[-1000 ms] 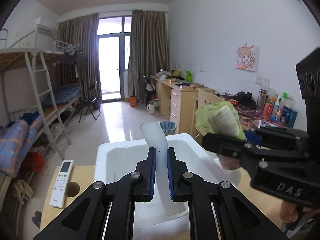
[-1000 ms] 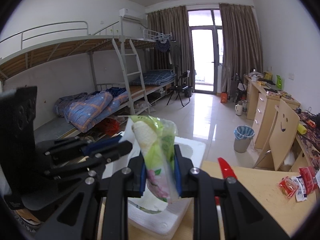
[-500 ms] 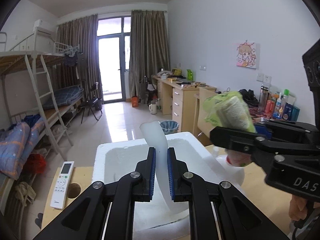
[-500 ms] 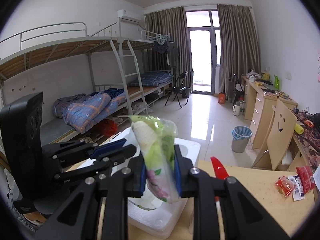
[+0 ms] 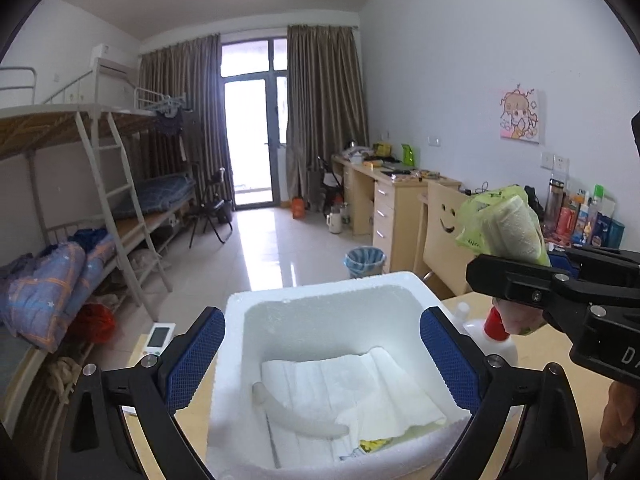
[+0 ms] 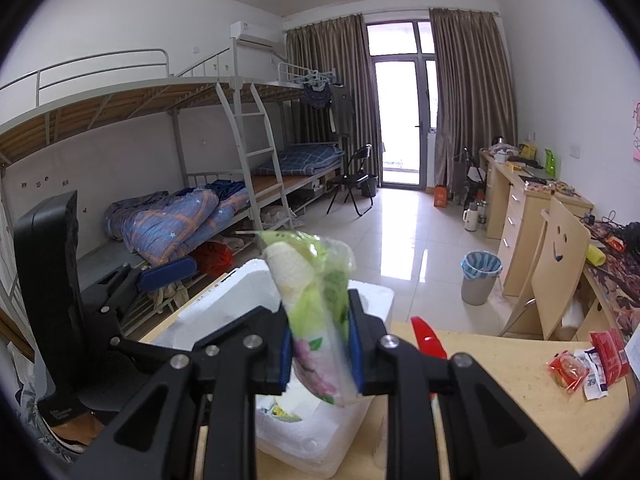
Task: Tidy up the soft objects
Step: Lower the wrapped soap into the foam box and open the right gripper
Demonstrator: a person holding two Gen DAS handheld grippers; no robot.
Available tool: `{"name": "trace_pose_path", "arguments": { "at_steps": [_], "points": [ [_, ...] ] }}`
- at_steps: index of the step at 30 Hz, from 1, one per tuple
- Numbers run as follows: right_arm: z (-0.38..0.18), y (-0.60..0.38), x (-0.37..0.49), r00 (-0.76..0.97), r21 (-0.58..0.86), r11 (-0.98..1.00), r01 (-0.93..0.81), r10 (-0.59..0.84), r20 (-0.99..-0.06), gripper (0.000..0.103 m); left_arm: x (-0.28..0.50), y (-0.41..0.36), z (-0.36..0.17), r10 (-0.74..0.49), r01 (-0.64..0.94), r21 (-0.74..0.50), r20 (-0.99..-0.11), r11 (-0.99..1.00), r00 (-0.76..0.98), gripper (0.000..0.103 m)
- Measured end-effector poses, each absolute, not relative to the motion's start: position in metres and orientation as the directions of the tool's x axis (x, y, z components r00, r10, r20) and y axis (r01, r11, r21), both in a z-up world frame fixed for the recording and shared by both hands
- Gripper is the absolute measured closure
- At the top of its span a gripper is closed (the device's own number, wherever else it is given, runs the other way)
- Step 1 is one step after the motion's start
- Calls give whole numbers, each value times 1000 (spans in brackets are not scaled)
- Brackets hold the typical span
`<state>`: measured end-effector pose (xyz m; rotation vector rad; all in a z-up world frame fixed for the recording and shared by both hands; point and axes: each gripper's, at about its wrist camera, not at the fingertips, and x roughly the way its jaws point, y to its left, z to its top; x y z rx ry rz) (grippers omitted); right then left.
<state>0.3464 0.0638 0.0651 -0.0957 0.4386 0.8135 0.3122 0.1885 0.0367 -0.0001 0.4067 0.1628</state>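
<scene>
The left gripper [image 5: 320, 356], tilted slightly down over the foam box [image 5: 236, 360], has just sprung open; the white tube [image 5: 296, 416] lies inside. The right gripper [image 6: 320, 354] clamps a tissue pack [image 6: 316, 300] beside it.

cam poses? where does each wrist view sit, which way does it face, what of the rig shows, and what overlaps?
Left wrist: on the left gripper, jaws wide apart, just opened; faces over the foam box, where the white strip lies; right gripper at right.
Right wrist: on the right gripper, shut on the green packet; faces down the room; left gripper at left.
Shared: foam box, packet, bin, smiley chair.
</scene>
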Motion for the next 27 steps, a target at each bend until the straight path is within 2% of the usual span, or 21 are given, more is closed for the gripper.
{"name": "trace_pose_path", "arguments": {
  "at_steps": [13,27],
  "points": [
    [66,69,348,573,85,664,-743,697,-431,76,293,197,42,229,-226,54,-377,973,898,5],
    [61,99,342,506,84,601,-795,733,-455,76,242,241,44,401,-412,46,-355,910,845,4]
  ]
}}
